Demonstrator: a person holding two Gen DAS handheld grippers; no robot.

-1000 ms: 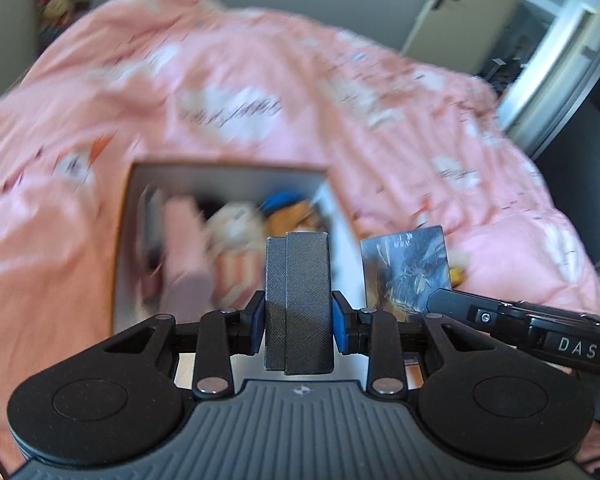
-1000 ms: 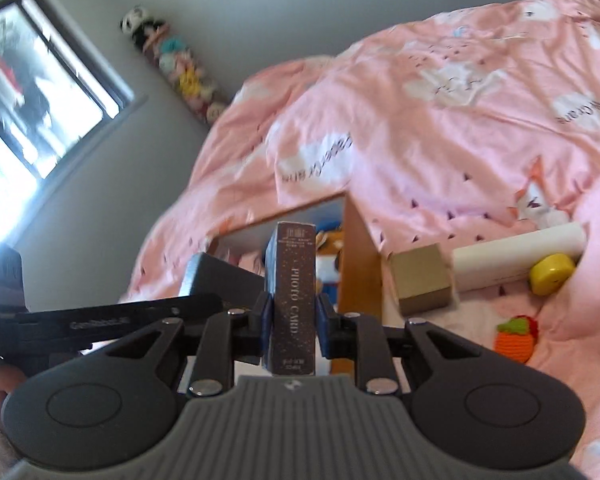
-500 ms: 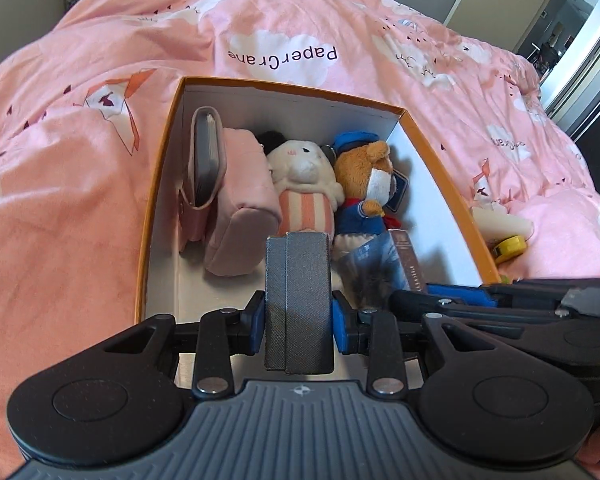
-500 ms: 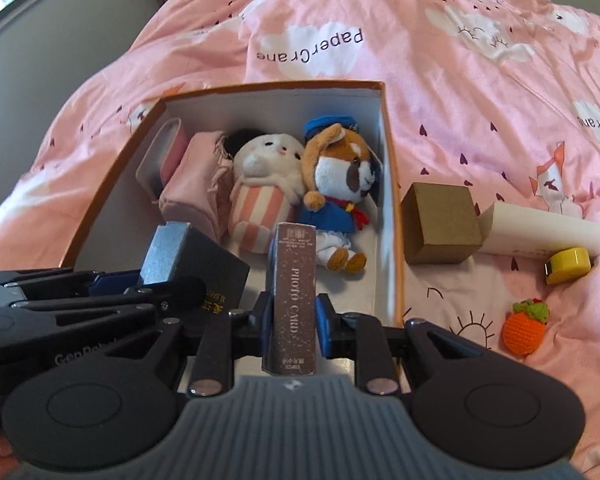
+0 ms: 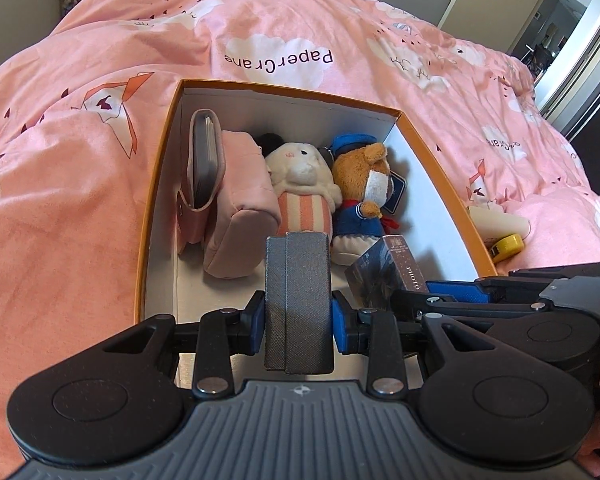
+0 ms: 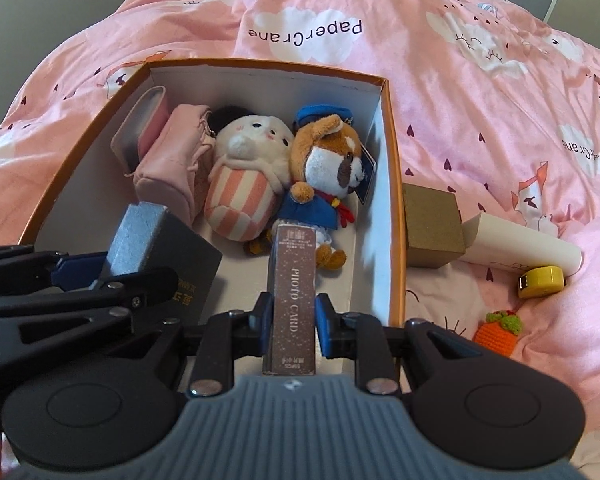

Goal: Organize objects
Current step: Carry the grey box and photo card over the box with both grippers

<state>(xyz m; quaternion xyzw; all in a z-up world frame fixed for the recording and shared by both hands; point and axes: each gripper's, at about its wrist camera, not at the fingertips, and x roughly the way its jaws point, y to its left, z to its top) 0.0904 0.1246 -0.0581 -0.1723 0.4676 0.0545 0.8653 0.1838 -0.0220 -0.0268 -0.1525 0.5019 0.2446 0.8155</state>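
Both tongs have come down closer to the orange box (image 6: 396, 200): the grey case (image 5: 299, 300) and photo card box (image 6: 294, 296) now hang over its near end.

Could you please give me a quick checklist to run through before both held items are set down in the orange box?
1. Left gripper jaws clamped on the dark textured case: ok.
2. Right gripper jaws clamped on the photo card box: ok.
3. Both items over the orange box, inside its rim: ok.
4. Bare floor at the near end, in front of the pink pouch and plush toys: ok.
5. Room for both items side by side: cannot tell.
6. Grippers clear of each other: cannot tell; they sit very close.
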